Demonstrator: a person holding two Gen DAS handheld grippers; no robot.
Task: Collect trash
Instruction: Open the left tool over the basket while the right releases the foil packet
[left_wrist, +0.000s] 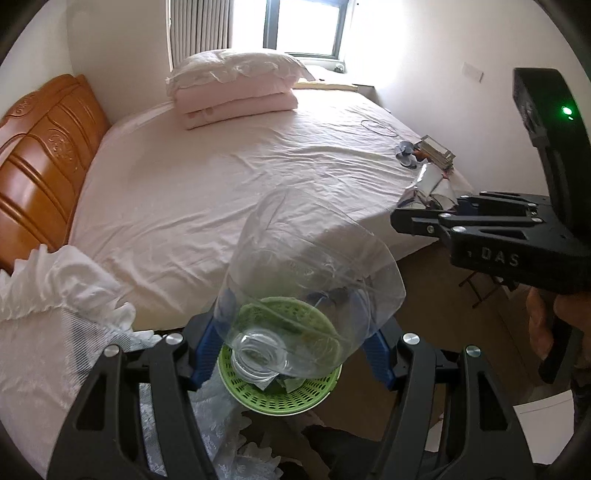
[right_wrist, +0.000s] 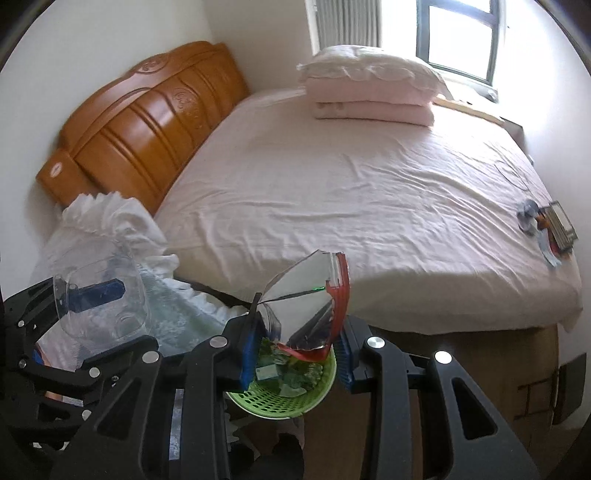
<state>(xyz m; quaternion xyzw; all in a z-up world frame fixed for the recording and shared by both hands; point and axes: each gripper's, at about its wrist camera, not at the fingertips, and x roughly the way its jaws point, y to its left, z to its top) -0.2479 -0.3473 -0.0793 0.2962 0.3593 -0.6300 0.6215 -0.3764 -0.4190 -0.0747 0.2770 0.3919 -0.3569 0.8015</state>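
My left gripper (left_wrist: 291, 332) is shut on a clear plastic bottle (left_wrist: 306, 280), its blue pads pressing both sides and the bottle's neck pointing down. It hangs just over a green perforated basket (left_wrist: 280, 398) with scraps inside. In the right wrist view my right gripper (right_wrist: 297, 350) is shut on a crumpled silver and red foil wrapper (right_wrist: 314, 288), also above the green basket (right_wrist: 273, 398). The left gripper (right_wrist: 85, 306) with its bottle (right_wrist: 99, 291) shows at the left there. From the left wrist view, the right gripper (left_wrist: 399, 218) and foil wrapper (left_wrist: 432, 184) sit to the right.
A bed with a pink sheet (left_wrist: 229, 177) fills the middle, with a wooden headboard (left_wrist: 40, 158) and folded bedding (left_wrist: 236, 85). A small box (right_wrist: 561, 225) and blue-white scraps (right_wrist: 528, 218) lie near the bed's edge. A white lace cloth (left_wrist: 55, 332) lies beside the basket.
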